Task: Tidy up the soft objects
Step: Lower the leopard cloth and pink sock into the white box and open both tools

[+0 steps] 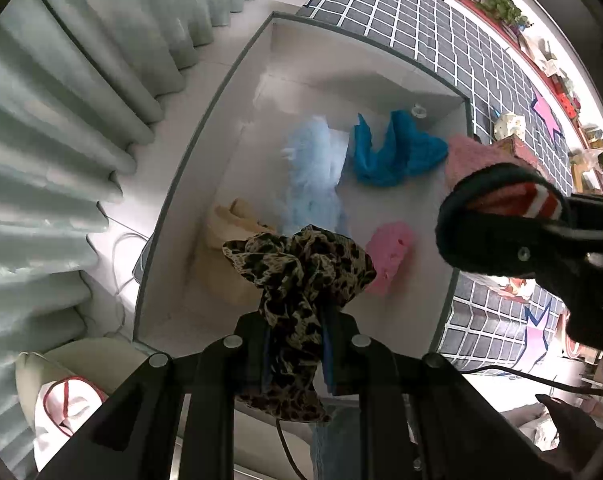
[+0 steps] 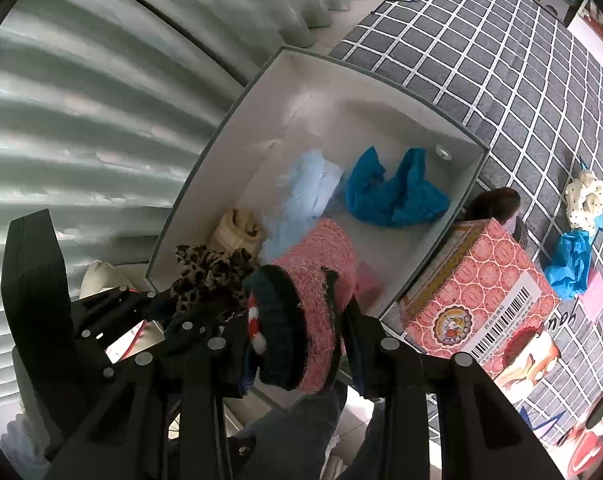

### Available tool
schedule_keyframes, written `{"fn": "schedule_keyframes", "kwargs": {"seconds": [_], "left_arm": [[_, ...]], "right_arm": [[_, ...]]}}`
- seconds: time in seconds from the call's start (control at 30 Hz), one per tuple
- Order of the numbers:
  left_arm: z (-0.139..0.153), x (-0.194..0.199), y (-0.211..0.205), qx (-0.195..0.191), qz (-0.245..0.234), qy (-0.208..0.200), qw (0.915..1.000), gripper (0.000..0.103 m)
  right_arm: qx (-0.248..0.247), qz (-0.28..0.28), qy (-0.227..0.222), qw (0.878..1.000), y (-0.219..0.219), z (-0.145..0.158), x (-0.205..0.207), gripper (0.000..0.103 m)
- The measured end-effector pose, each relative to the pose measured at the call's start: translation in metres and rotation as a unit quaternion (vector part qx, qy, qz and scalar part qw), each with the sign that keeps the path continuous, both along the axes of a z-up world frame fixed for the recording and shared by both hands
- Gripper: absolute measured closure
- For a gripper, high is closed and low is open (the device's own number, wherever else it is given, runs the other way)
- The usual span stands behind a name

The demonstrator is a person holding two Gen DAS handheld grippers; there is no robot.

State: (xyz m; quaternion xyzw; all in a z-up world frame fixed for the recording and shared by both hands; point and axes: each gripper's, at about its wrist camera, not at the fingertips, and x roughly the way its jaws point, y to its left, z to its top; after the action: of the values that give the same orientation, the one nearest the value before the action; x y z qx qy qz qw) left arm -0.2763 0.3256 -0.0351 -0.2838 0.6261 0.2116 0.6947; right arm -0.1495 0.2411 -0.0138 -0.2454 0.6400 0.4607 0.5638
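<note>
Fingers clamped on both sides here: the left gripper (image 1: 297, 344) pinches a leopard-print scarf (image 1: 301, 264), bunched and dangling between its fingers (image 1: 333, 360), while the right gripper (image 2: 297, 344) squeezes a pink knitted hat (image 2: 317, 280) with a dark fuzzy cuff. Both hang right above the open grey storage box (image 2: 467, 184), which sits on the floor between the curtain (image 2: 81, 120) and the checked rug (image 2: 501, 60). Down inside the box lie a bright blue cloth (image 2: 397, 196), a pale blue fluffy piece (image 2: 301, 196), a cream knit (image 2: 237, 228) and a small pink cloth (image 1: 391, 256). So this looks like the drop-off step, two items at once. The next move calls for opening up over bare box floor so each piece falls inside the walls. Out on the rug, a spotted cream cloth (image 2: 585, 200) and another blue cloth (image 2: 571, 260) wait beside a patterned red carton (image 2: 481, 280).
</note>
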Motion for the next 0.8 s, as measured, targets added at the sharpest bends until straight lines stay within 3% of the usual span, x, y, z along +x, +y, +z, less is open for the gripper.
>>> {"fn": "schedule_keyframes", "kwargs": {"seconds": [0.53, 0.63, 0.73, 0.77, 0.8], "left_arm": [[-0.0035, 0.0028, -0.0019, -0.002, -0.007, 0.007, 1.0000, 0.082], [-0.0032, 0.0026, -0.0016, -0.002, -0.006, 0.005, 1.0000, 0.078], [-0.0010, 0.0023, -0.0012, 0.003, -0.007, 0.001, 1.0000, 0.060], [0.0004, 0.0025, -0.0011, 0.005, -0.008, -0.002, 1.0000, 0.047], [0.0018, 0.0029, -0.0010, 0.009, -0.009, -0.003, 0.9999, 0.034]], "right_arm": [[-0.003, -0.003, 0.008, 1.000, 0.0010, -0.0049, 0.0011, 0.066], [-0.002, -0.001, 0.008, 1.000, 0.0008, -0.0056, 0.0005, 0.065], [0.000, -0.002, 0.008, 1.000, 0.0002, -0.0054, 0.0003, 0.065], [0.001, -0.003, 0.008, 1.000, -0.0003, -0.0050, 0.0005, 0.063], [0.002, -0.004, 0.006, 1.000, -0.0011, -0.0043, 0.0011, 0.054]]}}
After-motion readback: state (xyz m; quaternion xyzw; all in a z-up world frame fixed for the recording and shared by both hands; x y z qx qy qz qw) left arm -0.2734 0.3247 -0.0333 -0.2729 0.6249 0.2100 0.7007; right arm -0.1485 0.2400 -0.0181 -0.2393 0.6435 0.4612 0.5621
